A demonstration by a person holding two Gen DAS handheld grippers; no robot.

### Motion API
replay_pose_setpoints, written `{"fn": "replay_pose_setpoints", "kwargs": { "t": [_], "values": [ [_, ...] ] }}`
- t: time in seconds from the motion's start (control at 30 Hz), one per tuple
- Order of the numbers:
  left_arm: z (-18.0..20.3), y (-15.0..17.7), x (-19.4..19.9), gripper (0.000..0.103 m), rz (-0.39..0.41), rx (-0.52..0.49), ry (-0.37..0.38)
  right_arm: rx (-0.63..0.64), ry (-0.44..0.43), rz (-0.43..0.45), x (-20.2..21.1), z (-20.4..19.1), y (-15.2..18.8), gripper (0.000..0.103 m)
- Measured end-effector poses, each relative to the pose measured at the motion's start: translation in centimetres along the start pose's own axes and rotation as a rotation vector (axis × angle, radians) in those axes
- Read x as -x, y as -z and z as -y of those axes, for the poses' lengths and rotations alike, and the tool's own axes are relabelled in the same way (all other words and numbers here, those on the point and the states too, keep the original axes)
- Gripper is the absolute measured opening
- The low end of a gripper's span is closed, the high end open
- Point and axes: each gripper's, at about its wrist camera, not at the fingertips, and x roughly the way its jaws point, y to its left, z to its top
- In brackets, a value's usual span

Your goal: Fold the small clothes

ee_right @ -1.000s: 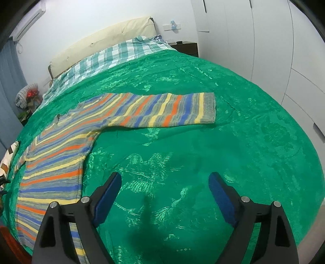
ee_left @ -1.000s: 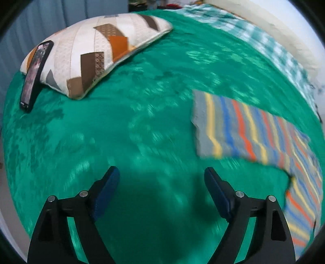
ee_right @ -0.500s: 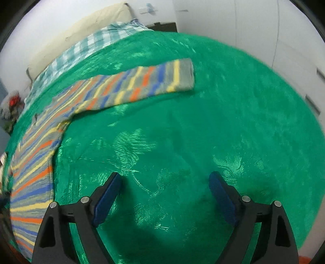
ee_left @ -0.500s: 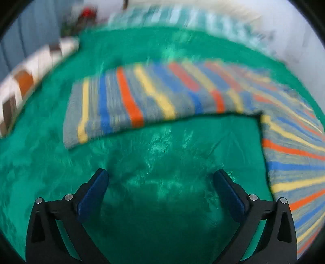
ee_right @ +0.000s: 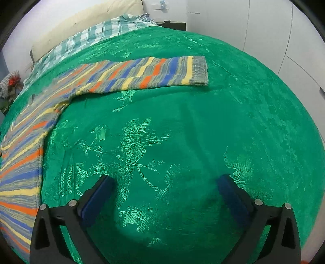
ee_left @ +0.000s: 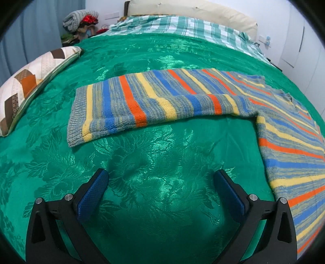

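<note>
Bedspread (ee_left: 162, 203) was the biggest thing: shiny green damask w/ woven leaf-and-flower pattern, sheen catching light, a few soft creases, covering most of the bed.

Beyond the spread's far edge lay a green-white plaid sheet (ee_left: 182, 26), thin woven cotton look, rumpled at the corner. Behind that, a long cream padded headboard (ee_left: 193, 12), smooth, rounded.

Sweater (ee_left: 284, 142) lay flat on the spread, spread out, sleeves out to both sides. Knit, ribbed texture, grey base w/ blue, orange and yellow stripes. In left wrist view its body was at the right edge, one sleeve (ee_left: 142, 101) running left across the spread, ribbed grey cuff at the end. In right wrist view the body sat at the left edge, other sleeve (ee_right: 152, 75) reaching right, cuff squared off.

Cushion (ee_left: 30, 87) on the spread's left side, well apart from the sweater: plump, flat-edged, cream patchwork w/ brown and rust chevrons.

Left gripper (ee_left: 160, 193): black frame, blue textured pads, jaws wide apart, nothing between them, over bare spread near the sleeve. Right gripper (ee_right: 166, 195): same build, jaws opening, wide, empty, over bare spread, apart from the sweater.
</note>
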Motion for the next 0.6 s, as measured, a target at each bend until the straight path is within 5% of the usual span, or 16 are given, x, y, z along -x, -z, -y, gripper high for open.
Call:
{"fn": "replay_pose_setpoints", "kwargs": {
  "t": [0.6],
  "values": [
    [-0.03, 0.14, 0.05, 0.103, 0.001, 0.001, 0.0, 0.011, 0.0, 0.01, 0.22, 0.17, 0.14, 0.103]
  ]
}}
